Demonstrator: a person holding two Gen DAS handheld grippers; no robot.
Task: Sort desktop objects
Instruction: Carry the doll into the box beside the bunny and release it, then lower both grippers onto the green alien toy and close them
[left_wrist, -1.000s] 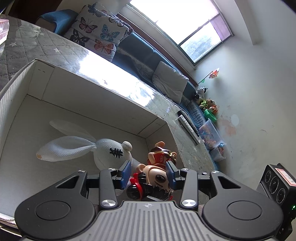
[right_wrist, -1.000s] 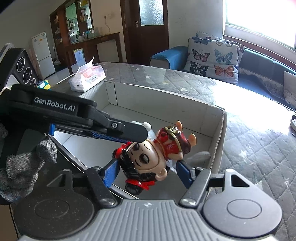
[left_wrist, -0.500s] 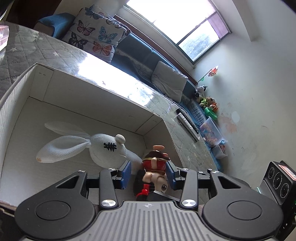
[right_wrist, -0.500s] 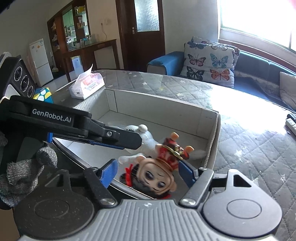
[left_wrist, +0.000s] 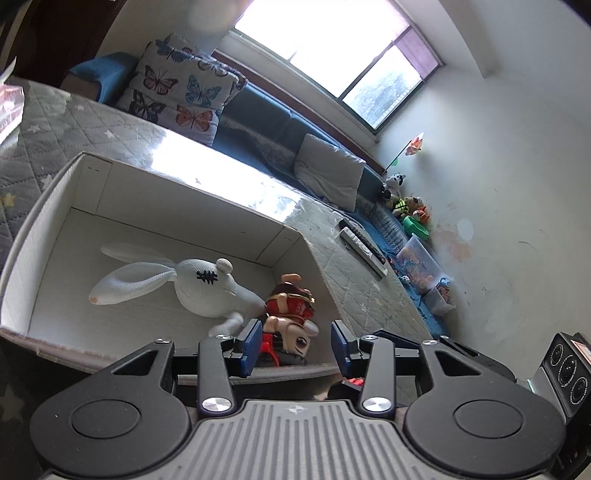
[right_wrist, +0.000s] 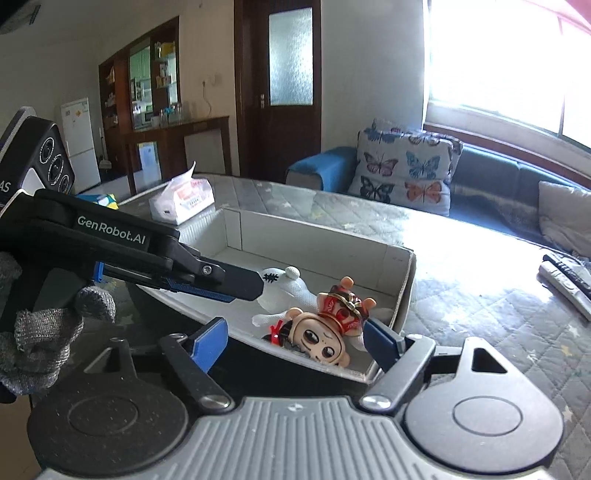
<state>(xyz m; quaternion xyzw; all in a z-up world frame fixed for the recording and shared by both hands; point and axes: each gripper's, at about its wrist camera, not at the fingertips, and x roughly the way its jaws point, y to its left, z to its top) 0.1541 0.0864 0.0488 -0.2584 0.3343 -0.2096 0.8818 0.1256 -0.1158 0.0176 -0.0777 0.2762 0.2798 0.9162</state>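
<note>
Now both claws (agape) hover over box (right_wrist: 317, 247).

a home living room: blue sofa (right_wrist: 491, 177) with butterfly cushions (right_wrist: 404, 171), fridge (right_wrist: 79, 136), wooden door (right_wrist: 284, 85).

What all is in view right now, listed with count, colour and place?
cardboard box: one, white inside, on the table
plush rabbit: one, white, lying in the box
doll figurine: one, red crown, in the box's near corner beside the rabbit
tissue box: one, white and red, on the table beyond the box
remote controls: two, dark and grey, at the table's far edge
butterfly cushion: one, on the blue sofa
left gripper: fingers open above the box's near wall
right gripper: fingers open, either side of the doll
</note>
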